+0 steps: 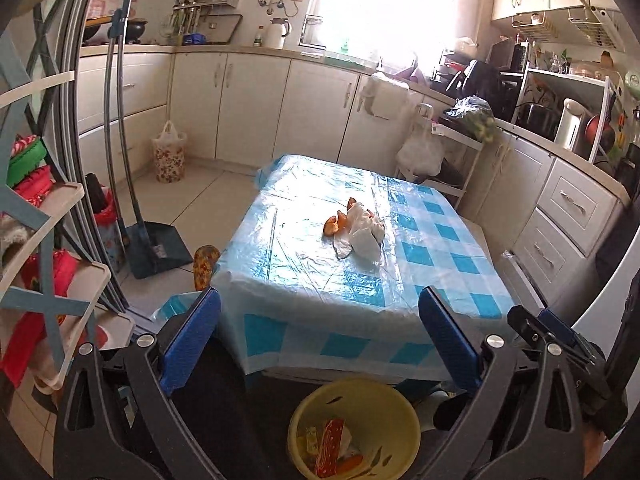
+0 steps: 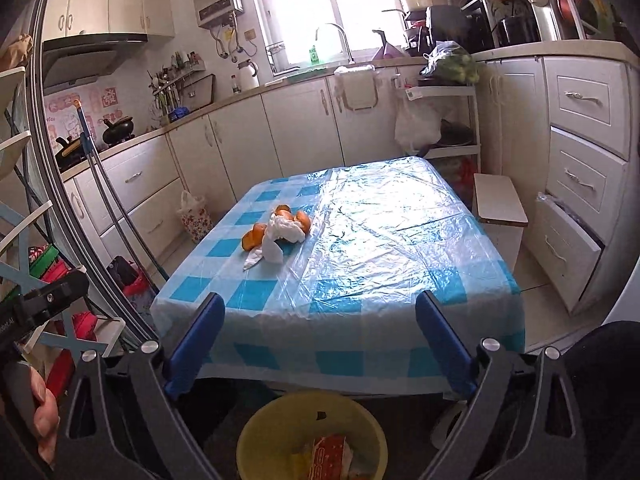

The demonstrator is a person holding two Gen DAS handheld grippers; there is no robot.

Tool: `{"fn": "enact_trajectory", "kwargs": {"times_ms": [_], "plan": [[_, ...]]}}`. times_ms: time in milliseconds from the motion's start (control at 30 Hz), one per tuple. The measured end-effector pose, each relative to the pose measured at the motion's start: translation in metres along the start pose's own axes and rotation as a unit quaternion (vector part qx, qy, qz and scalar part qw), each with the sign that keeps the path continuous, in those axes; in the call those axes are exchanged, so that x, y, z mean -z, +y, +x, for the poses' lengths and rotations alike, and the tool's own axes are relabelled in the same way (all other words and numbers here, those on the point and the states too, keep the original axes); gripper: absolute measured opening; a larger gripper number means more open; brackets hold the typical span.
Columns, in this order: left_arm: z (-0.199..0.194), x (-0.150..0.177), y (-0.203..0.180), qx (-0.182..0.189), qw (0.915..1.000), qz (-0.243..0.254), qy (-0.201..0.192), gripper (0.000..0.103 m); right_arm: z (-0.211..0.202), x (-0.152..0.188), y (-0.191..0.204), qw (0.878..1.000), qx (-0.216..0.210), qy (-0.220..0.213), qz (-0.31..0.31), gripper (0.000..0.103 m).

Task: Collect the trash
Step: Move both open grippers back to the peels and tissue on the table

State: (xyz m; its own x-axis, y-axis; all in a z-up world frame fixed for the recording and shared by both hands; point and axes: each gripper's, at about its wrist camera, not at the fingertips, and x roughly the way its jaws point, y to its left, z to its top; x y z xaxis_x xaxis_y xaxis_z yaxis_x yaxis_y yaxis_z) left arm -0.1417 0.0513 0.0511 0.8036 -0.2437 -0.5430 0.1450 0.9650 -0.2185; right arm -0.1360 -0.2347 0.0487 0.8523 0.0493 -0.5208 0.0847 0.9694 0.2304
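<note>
A pile of trash lies on the table with the blue checked plastic cover (image 1: pixel 416 264) (image 2: pixel 400 240): crumpled white tissue (image 1: pixel 362 232) (image 2: pixel 280 236) among orange peels (image 1: pixel 334 222) (image 2: pixel 253 237). On the floor below the near table edge stands a yellow bin (image 1: pixel 356 404) (image 2: pixel 256 432) that holds a red wrapper (image 1: pixel 330 446) (image 2: pixel 330 454) and scraps. My left gripper (image 1: pixel 320 316) hangs above the bin, open, nothing between its blue fingers. My right gripper (image 2: pixel 320 320) is likewise open and empty over the bin. The right gripper's black body (image 1: pixel 560 336) shows at the lower right of the left wrist view.
A dustpan (image 1: pixel 160 248) and broom handles (image 1: pixel 114 120) stand left of the table. A shelf rack (image 1: pixel 44 240) is close on the left. White cabinets (image 2: pixel 580 168) line the right wall, with a small stool (image 2: pixel 500 204) beside the table. A flowered bag (image 1: pixel 170 154) sits on the floor.
</note>
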Motion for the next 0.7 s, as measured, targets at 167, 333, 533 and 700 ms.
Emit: {"fn": "enact_trajectory", "kwargs": {"times_ms": [167, 333, 533, 700], "plan": [[0.0, 0.004, -0.008, -0.002, 0.9994, 0.024, 0.023, 0.096, 0.002, 0.002, -0.002, 1.0, 0.001, 0.003, 0.003, 0.092], [-0.002, 0.005, -0.01, -0.01, 0.9991, 0.034, 0.024, 0.096, 0.0, 0.003, -0.001, 1.0, 0.003, 0.002, 0.001, 0.093], [-0.007, 0.003, -0.001, -0.022, 0.9994, 0.02, 0.016, 0.096, -0.001, 0.003, 0.0, 1.0, 0.005, 0.003, 0.001, 0.093], [-0.012, 0.002, 0.0, -0.031, 0.9993, 0.022, 0.006, 0.096, -0.002, 0.003, 0.0, 1.0, 0.007, 0.002, -0.001, 0.093]]}}
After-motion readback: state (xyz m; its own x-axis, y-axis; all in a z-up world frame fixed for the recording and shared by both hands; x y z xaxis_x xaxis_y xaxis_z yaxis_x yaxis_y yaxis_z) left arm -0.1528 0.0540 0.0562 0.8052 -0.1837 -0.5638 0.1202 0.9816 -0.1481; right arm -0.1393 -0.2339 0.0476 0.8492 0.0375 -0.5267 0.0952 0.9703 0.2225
